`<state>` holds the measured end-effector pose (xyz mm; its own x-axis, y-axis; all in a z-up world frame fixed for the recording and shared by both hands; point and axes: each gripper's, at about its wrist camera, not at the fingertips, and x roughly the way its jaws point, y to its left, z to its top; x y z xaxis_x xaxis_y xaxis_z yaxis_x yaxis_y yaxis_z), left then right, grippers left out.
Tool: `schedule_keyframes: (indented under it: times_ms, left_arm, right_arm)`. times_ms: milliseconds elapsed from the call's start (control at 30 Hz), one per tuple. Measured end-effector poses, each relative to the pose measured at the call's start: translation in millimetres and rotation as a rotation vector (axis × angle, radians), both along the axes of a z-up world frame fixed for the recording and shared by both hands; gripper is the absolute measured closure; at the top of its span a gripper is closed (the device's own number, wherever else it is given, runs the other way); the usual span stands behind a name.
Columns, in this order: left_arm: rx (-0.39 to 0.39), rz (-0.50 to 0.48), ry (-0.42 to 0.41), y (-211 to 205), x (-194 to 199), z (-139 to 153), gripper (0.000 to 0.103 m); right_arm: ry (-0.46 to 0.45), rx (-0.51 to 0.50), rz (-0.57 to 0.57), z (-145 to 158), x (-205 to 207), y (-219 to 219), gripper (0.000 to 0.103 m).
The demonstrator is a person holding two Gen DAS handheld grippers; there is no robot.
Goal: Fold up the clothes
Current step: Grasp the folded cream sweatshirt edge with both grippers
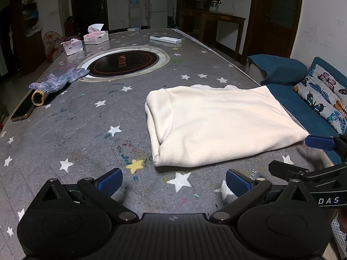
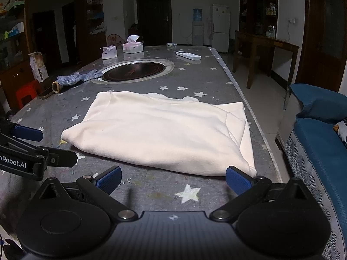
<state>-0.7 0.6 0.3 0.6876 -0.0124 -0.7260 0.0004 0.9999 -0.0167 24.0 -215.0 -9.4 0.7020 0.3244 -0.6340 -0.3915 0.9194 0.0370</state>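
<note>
The table, covered by a grey star-printed cloth, stretches away from both cameras, with a round dark hotplate set into its middle. On its near right part lies the folded cream garment, a flat rectangle whose long axis runs across the table, roughly left to right; its right end reaches close to the table's right edge, next to the blue sofa. Bare cloth lies open to the garment's left and in front of it, toward the cameras. The left gripper hovers just short of the garment's near edge, its fingers spread wide and holding nothing. The right gripper hangs at the garment's near right corner, fingers likewise wide apart and empty, the right pad just beside the fabric. Farther off, a knitted glove lies left of the hotplate, near a dark phone at the left edge. At the far end stand two tissue boxes, tissue poking from the larger one, and a white remote.
</note>
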Motion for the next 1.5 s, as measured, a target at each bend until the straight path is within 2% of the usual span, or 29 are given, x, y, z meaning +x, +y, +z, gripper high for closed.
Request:
schedule_keyframes:
  times_ms: [167,333,600,933,1067,1167,1300,1500]
  left_arm:
    - [-0.008,0.005,0.003,2,-2,1,0.000]
    - [-0.017,0.020,0.010,14,4,-3,0.000]
    - [-0.010,0.086,0.005,50,15,-3,0.000]
    - [0.034,0.204,-0.017,107,31,-5,0.000]
    - [0.022,0.238,-0.018,123,30,-5,0.000]
    - [-0.015,0.222,-0.026,124,32,0,0.000]
    - [0.001,0.196,-0.040,114,41,2,0.000]
    - [-0.002,0.128,-0.047,91,52,5,0.000]
  right_arm:
    - [0.009,-0.006,-0.006,-1,6,-1,0.000]
    - [0.039,-0.035,-0.034,-15,11,5,0.000]
    - [0.040,-0.062,-0.052,-26,34,19,0.000]
    - [0.029,-0.034,-0.062,-34,85,37,0.000]
    - [0.015,-0.024,-0.073,-32,93,45,0.000]
    - [-0.039,0.026,-0.046,-21,89,42,0.000]
    - [0.034,0.060,-0.060,-18,94,35,0.000]
    - [0.000,-0.005,0.006,-11,72,38,0.000]
